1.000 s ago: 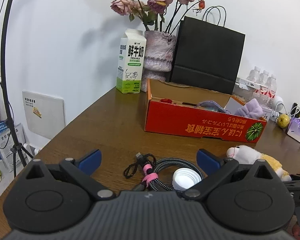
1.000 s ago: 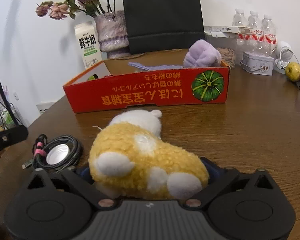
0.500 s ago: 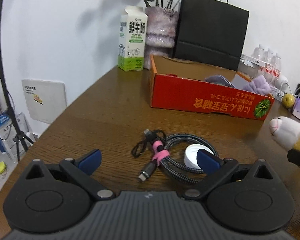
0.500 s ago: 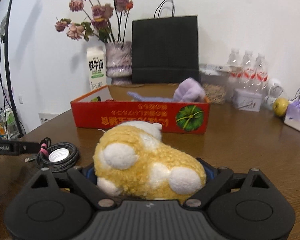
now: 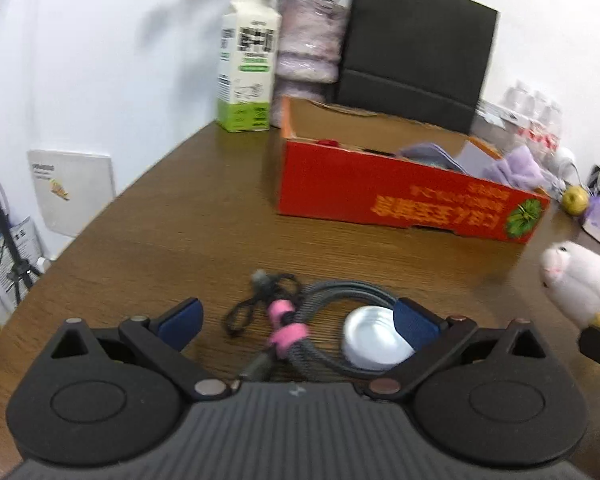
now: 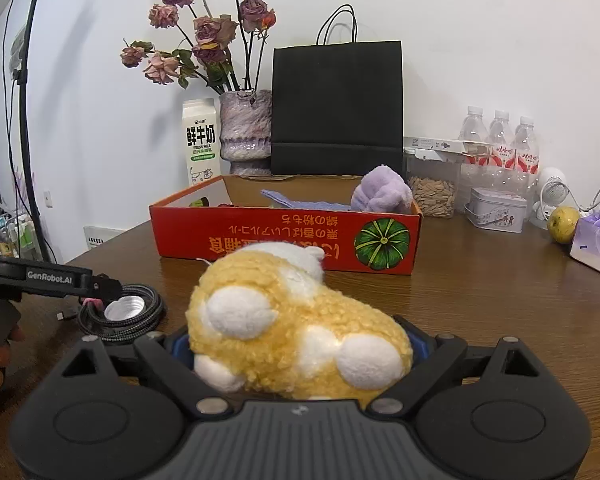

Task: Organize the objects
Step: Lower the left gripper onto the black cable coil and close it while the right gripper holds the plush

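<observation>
The left tool (image 5: 298, 322) is spread wide, low and level. The right tool (image 6: 300, 354) is clamped shut, its load between the pads.

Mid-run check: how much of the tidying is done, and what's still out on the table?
Partly done. The red box already holds a purple plush and a purple cloth. In hand: the right gripper is shut on the yellow plush toy, not yet at the box. Left: the coiled cable and white cap lie on the table between the open left gripper's fingers.
</observation>
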A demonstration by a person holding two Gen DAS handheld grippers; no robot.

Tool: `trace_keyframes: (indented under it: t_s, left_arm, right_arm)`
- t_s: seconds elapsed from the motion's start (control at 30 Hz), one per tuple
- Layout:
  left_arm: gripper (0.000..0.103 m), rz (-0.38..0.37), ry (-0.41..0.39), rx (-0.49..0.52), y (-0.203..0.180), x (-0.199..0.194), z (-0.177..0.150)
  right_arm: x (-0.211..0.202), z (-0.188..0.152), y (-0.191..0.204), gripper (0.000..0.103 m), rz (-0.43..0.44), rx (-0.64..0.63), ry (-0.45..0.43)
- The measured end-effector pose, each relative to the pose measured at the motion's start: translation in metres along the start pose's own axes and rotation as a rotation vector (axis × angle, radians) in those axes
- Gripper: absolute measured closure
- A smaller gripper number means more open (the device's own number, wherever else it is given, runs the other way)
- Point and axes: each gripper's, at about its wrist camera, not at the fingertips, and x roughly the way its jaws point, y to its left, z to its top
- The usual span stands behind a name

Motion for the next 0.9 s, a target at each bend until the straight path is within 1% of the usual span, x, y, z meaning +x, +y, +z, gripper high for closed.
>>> trace_keyframes:
  t_s: [0.17, 0.23, 0.27, 0.33, 0.7, 0.83, 0.87, 0.9]
  left_arm:
    - [0.0, -0.055, 0.058, 0.013, -0.017, 0.014, 0.004]
    - [0.0, -0.057, 0.071, 0.024, -0.023, 0.016, 0.004]
    - [0.0, -0.044, 0.079, 0.036, -0.026, 0.018, 0.004]
    - [0.0, -0.008, 0.071, 0.075, -0.034, 0.02, 0.001]
    - [0.0, 0.025, 0.059, 0.043, -0.038, 0.018, -0.002]
    - [0.0, 0.023, 0.058, 0.031, -0.037, 0.016, -0.003]
    - [0.0, 0.016, 0.052, 0.008, -0.036, 0.014, -0.003]
    - [0.0, -0.01, 0.045, -0.018, -0.034, 0.011, -0.003]
  right_arm:
    - [0.0, 0.0, 0.0, 0.01, 0.001, -0.001, -0.003]
    - [0.001, 0.0, 0.0, 0.01, 0.0, 0.002, 0.0]
    - [0.001, 0.0, -0.001, 0.01, -0.002, 0.004, 0.001]
    - [0.002, 0.0, -0.002, 0.01, -0.01, 0.012, 0.004]
    - [0.004, 0.0, -0.004, 0.01, -0.022, 0.023, 0.006]
    - [0.004, 0.0, -0.005, 0.01, -0.022, 0.023, 0.004]
    - [0.004, 0.0, -0.005, 0.01, -0.022, 0.023, 0.004]
    - [0.003, 0.0, -0.005, 0.01, -0.021, 0.023, 0.002]
